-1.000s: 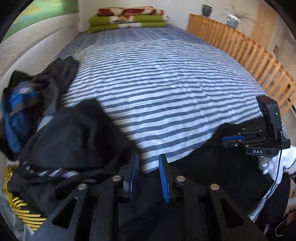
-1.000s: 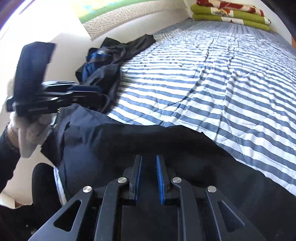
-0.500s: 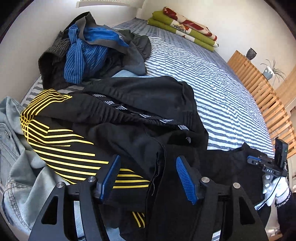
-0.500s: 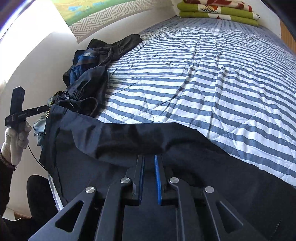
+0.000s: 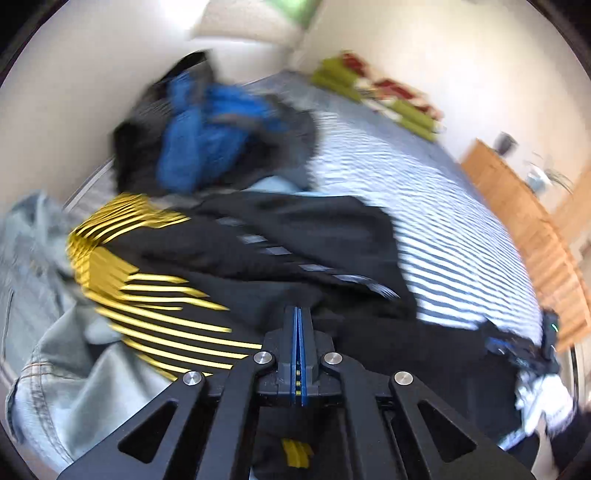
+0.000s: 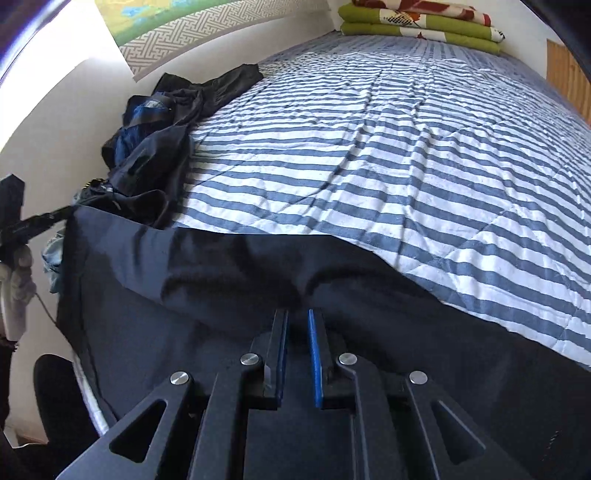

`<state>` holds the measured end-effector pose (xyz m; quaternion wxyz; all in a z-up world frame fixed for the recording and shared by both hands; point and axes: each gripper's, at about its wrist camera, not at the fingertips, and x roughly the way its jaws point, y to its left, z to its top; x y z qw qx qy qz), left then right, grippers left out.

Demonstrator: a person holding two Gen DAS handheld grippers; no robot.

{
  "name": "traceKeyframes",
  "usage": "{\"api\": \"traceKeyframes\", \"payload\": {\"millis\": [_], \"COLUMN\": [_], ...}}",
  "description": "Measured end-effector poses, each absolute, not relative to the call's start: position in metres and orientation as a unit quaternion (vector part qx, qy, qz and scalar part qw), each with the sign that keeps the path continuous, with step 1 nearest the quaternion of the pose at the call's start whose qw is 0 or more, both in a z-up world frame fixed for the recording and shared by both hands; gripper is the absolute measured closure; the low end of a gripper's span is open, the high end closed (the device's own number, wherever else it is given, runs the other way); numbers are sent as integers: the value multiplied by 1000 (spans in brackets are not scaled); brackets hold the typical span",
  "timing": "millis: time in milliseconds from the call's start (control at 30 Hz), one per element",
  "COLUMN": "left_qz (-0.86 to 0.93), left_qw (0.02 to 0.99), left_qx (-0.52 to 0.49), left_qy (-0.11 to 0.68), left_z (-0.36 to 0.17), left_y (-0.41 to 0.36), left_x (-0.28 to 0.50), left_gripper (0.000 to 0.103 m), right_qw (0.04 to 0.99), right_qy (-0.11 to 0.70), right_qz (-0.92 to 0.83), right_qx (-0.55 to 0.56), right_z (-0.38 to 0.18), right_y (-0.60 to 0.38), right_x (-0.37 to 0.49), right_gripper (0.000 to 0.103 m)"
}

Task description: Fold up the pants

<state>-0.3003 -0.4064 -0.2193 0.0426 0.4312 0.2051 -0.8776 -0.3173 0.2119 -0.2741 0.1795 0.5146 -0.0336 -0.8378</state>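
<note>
Dark navy pants lie across the near edge of the striped bed and hang over its side. My right gripper is shut on a raised fold of that cloth along its upper edge. In the right wrist view my left gripper sits at the far left, its tip meeting the lifted corner of the pants. The blurred left wrist view shows the left gripper with blue pads pressed together on black cloth, the pants stretching right toward my right gripper.
A clothes pile lies at the bed's left: a black garment with yellow stripes, light jeans, blue and black garments. The striped bedcover stretches beyond, with folded blankets at the head. A wooden slatted rail runs along the right.
My left gripper swung left to the pants' corner by the clothes pile, spread its jaws, then shut there. The right gripper kept its hold in place.
</note>
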Motion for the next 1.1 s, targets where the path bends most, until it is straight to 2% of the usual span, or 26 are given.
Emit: {"api": "traceKeyframes", "payload": {"millis": [67, 133, 200, 333, 400, 467, 533, 667, 800, 900, 1033, 1100], "left_qz": [-862, -866, -873, -888, -894, -895, -887, -857, -819, -791, -750, -740], "left_qw": [47, 40, 33, 11, -18, -52, -82, -162, -237, -267, -309, -317], "left_qx": [439, 437, 431, 417, 408, 406, 420, 464, 511, 543, 578, 591], "left_qy": [248, 240, 228, 194, 181, 177, 176, 153, 111, 92, 90, 47], "left_z": [-232, -231, -224, -202, -190, -182, -184, -206, -237, -260, -283, -296], "left_y": [-426, -422, -411, -377, -355, -332, -305, -235, -164, -130, -103, -90], "left_x": [-304, -303, -299, -290, -285, -285, -297, -317, -322, -317, -290, -271], "left_gripper": [103, 103, 102, 98, 98, 95, 91, 90, 90, 90, 90, 90], "right_qw": [184, 181, 180, 235, 265, 281, 288, 280, 283, 299, 298, 314], "right_qy": [-52, -48, -36, -33, -4, 7, -18, -57, -62, -66, -18, 19], "right_qz": [-835, -834, -839, -834, -832, -826, -805, -803, -813, -793, -767, -752], "right_qx": [517, 520, 512, 498, 487, 488, 519, 522, 505, 527, 568, 578], "right_z": [-280, -277, -270, -255, -251, -256, -273, -266, -236, -239, -266, -275], "right_y": [219, 218, 211, 183, 158, 134, 114, 121, 163, 183, 176, 166], "right_x": [-320, -322, -318, -304, -299, -307, -328, -328, -275, -236, -190, -163], "right_gripper": [96, 97, 92, 91, 90, 89, 88, 88, 88, 88, 88, 87]}}
